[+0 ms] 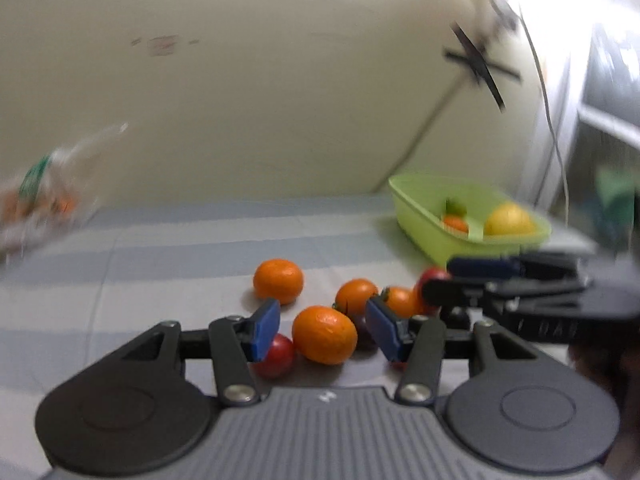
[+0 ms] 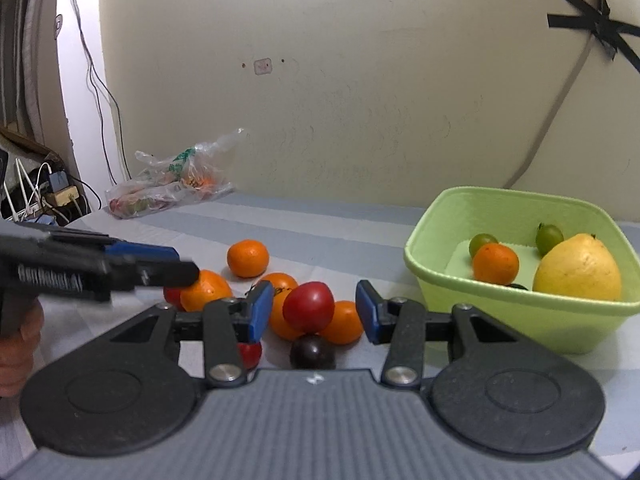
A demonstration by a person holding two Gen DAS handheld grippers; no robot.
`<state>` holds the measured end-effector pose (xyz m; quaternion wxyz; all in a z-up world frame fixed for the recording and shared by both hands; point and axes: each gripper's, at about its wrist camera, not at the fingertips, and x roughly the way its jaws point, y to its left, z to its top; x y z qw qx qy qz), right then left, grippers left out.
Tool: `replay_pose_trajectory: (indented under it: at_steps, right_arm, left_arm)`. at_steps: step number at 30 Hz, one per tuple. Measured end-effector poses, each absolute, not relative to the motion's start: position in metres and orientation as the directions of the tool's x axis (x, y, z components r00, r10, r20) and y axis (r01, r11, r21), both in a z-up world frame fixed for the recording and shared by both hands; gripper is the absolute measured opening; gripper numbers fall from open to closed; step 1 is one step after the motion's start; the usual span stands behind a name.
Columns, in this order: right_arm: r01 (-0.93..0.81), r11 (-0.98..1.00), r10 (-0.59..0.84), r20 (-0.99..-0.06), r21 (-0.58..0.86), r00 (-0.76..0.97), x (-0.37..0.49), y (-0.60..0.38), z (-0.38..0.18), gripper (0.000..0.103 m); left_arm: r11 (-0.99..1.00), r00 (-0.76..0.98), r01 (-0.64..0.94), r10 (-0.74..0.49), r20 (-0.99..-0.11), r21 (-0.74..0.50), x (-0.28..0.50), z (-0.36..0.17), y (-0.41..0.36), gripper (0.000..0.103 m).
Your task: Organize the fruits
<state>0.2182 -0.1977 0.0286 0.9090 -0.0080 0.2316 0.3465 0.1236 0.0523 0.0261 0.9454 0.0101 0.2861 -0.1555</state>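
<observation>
We see a clear plastic bag (image 2: 172,184) lying at the far left of the striped grey counter (image 2: 320,224), against a cream wall (image 2: 360,100). Black tape (image 2: 596,28) crosses the wall at the upper right, and a pale strip (image 2: 560,104) runs down from it. Thin dark cables (image 2: 96,80) hang along the wall's left edge. At the far left sits a power strip (image 2: 60,196) with white leads plugged in.

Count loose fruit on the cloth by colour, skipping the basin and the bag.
Orange fruit: 4
Red fruit: 3
Dark purple fruit: 1
Total: 8
</observation>
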Motion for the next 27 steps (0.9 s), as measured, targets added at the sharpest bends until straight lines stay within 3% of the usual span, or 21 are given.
replay_pose_trajectory:
  at_steps: [6,8,15,20,27]
  right_arm:
    - [-0.650,0.742,0.641,-0.453,0.163,0.619,0.223,-0.195,0.025,0.046]
    - [-0.649,0.744,0.640,-0.452,0.162,0.621,0.221,-0.194,0.025,0.034]
    - [-0.647,0.749,0.644,-0.390,0.144,0.658,0.211,-0.201,0.028,0.031]
    - [-0.652,0.742,0.657,-0.369,0.158,0.658,0.198,-0.214,0.036,0.031]
    - [-0.673,0.722,0.664,-0.437,0.161,0.607,0.157,-0.237,0.029,0.031]
  left_arm:
    - [0.931,0.752,0.364,-0.271,-0.601,0.036,0.136,0.018,0.040,0.048]
    - [0.922,0.750,0.383,-0.272,-0.603,0.061,0.136,0.017,0.035,0.040]
    - [0.939,0.770,0.344,-0.287,-0.570,-0.008,0.126,0.026,0.037,0.038]
    - [0.936,0.801,0.339,-0.338,-0.494,-0.091,0.087,0.044,0.045,0.038]
    - [0.910,0.745,0.400,-0.394,-0.539,-0.111,0.048,0.025,0.025,0.038]
